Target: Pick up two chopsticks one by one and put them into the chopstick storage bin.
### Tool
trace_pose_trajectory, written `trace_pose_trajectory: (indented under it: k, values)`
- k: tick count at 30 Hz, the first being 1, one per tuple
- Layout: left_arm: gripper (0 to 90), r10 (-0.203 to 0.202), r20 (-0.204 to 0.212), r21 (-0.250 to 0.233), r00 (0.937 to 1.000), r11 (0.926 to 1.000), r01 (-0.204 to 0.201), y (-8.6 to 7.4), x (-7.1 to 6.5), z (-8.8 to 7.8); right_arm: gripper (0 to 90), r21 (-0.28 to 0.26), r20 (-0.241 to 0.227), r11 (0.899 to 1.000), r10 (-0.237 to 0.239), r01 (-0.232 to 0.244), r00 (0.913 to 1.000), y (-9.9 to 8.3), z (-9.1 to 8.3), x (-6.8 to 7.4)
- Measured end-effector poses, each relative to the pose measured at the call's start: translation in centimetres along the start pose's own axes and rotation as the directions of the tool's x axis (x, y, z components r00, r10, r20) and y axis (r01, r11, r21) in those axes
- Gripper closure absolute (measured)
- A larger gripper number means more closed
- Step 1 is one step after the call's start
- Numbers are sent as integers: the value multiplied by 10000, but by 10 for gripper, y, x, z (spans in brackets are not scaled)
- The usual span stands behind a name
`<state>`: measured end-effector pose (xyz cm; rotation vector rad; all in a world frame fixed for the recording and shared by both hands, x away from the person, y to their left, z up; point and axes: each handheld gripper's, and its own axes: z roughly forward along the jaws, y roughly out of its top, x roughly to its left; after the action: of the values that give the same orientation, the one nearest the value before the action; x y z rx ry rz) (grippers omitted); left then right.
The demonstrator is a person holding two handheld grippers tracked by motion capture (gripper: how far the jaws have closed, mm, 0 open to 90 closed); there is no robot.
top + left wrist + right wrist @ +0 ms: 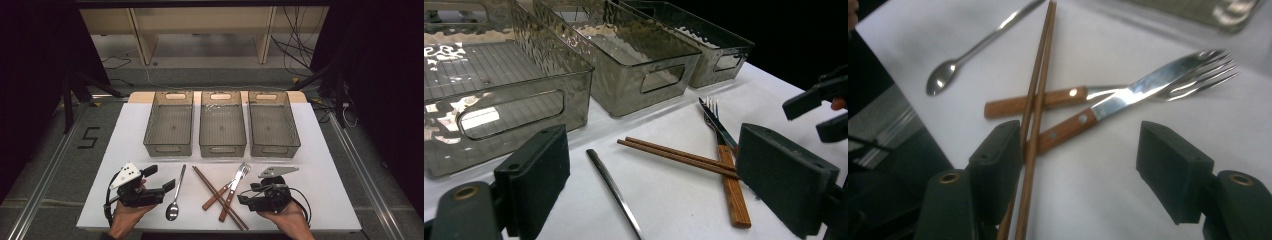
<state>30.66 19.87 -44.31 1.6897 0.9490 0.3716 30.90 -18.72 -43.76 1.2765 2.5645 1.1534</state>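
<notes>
On a white table (pixel 320 165) a person holds a gripper in each hand at the near edge, with cutlery lying between them. The right gripper (pixel 246 196) sits low beside the crossed pile of utensils, its jaws pointing left toward them; in the right gripper view the jaws stand fairly wide apart with bare table between the pads, clamping nothing. A pair of brown chopsticks (pixel 1037 100) runs lengthwise just inside that gripper's left-hand jaw, seeming to pass close over or against it, though I cannot tell whether they touch. The chopsticks lie across two wooden-handled pieces: a fork (pixel 1168 80) and a knife (pixel 1083 120) whose blade overlaps the fork's neck, both pointing toward the far bins. The left gripper (pixel 167 186) rests to the left of a metal spoon (pixel 175 200), its jaws spread wide and empty, aimed rightward; in the left gripper view the spoon's handle (pixel 614 192) lies on the table between the pads without contact. The spoon lies apart from the crossed pile, bowl toward the person. Beyond the cutlery three translucent grey bins (pixel 222 125) stand side by side across the far half of the table.
</notes>
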Motion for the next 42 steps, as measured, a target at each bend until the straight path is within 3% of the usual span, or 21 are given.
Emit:
trace_pose_trajectory:
  k: [10, 17, 42]
  values:
    - [138, 23, 8, -24, 10000, 10000, -23, 0, 0, 0, 464, 1059, -636, 9944, 83, -16, 9979, -3, 12, 7]
    - [138, 39, 5, -32, 10000, 10000, -39, 0, -1, 0, 523, 1716, -724, 9851, -23, 147, 9974, -7, 21, 13]
    - [138, 59, 36, -31, 10000, 10000, -59, 0, -1, 0, 683, 2613, -60, 9629, -682, 674, 9977, -7, 37, 24]
